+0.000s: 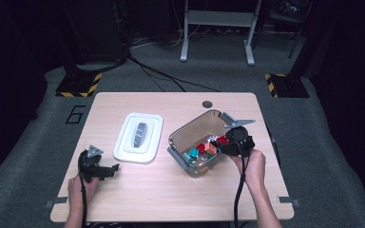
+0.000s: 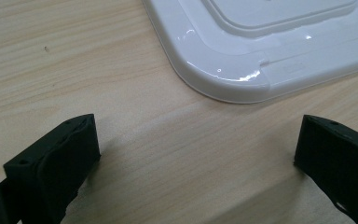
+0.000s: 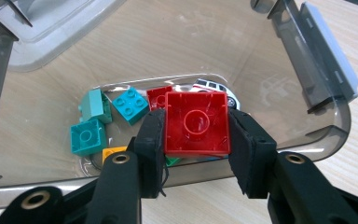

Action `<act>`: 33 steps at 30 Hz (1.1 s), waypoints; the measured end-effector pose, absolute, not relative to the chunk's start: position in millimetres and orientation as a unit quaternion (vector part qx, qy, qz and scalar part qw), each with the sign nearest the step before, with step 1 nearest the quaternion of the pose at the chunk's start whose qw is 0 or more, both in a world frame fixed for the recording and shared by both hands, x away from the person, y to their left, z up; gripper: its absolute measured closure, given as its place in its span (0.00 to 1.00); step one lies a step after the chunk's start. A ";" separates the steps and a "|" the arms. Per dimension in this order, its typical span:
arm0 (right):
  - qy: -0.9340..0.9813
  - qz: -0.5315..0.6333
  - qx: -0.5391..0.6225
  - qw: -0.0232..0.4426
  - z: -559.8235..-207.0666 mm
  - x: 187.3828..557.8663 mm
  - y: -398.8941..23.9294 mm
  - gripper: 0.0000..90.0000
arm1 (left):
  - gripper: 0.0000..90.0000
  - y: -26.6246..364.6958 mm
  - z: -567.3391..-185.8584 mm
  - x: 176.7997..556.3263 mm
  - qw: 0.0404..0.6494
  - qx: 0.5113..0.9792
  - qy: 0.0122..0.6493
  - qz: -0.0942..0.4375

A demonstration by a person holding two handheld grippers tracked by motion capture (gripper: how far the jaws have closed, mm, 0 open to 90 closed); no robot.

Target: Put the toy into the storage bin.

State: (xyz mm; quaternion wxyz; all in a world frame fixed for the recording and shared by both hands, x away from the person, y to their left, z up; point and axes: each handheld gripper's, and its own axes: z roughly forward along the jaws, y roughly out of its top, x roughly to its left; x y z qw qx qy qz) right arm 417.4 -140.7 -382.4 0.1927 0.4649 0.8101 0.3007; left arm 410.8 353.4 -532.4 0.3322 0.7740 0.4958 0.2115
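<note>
Red brick (image 3: 196, 123) gripped over the bin (image 3: 51, 42).
Our right tool (image 3: 196, 140) clamps it underside-up above teal bricks (image 3: 129, 105) and a toy car (image 3: 213, 87); our left tool (image 2: 196, 149) rests open on the surface (image 2: 74, 56) near the white lid (image 2: 261, 51).

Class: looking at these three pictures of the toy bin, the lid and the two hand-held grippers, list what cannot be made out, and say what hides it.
- Right gripper view: the red brick held by the right hand-held gripper covers the toys behind it, including most of the white toy car.
- Left gripper view: the white lid is cut off by the top edge.
- High view: the toys in the bin are too small to count.
</note>
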 end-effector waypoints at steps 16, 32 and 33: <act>0.793 0.331 0.479 0.183 -379.6 394.5 -158.3 0.15 | 0.00 353.5 -532.4 410.8 0.332 0.774 0.496 0.212; 0.750 0.355 0.513 0.221 -424.5 369.8 -200.7 0.00 | 0.00 353.7 -532.2 410.9 0.331 0.775 0.495 0.211; 0.746 0.354 0.518 0.223 -428.8 368.6 -202.9 0.00 | 0.00 353.5 -532.4 410.9 0.332 0.775 0.495 0.210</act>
